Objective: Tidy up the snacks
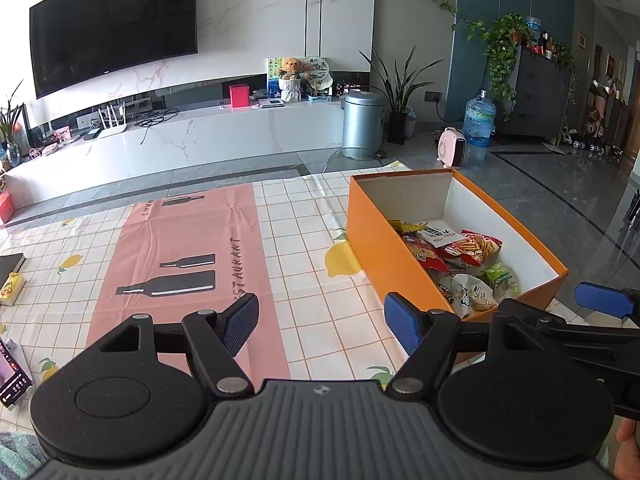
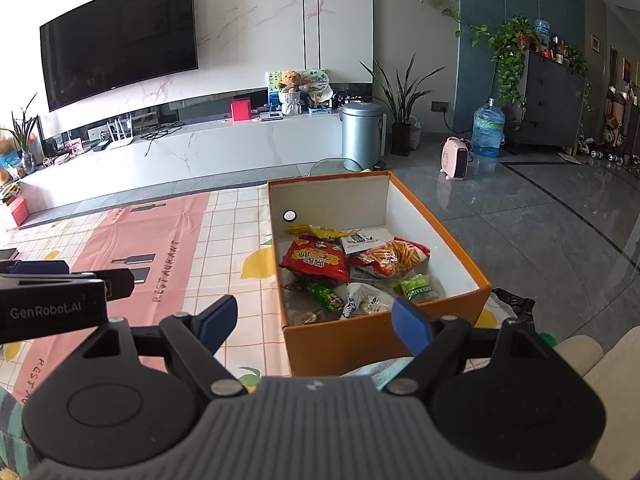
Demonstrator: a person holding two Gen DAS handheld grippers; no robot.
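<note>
Right gripper [image 2: 316, 322] wide, tilted down toward orange box [image 2: 384, 344]

The box [image 2: 384, 344] looks like smooth card, orange outside and white inside. The snack bags [image 2: 316, 262] in it are shiny, crinkly plastic. The tablecloth [image 1: 312, 248] looks like thin plastic with fold lines in it. The floor [image 2: 540, 216] is glossy stone tile. The bin [image 2: 362, 136] is dull metal. The gripper fingers [image 1: 402, 322] have blue bumpy pads on matt black plastic.
</note>
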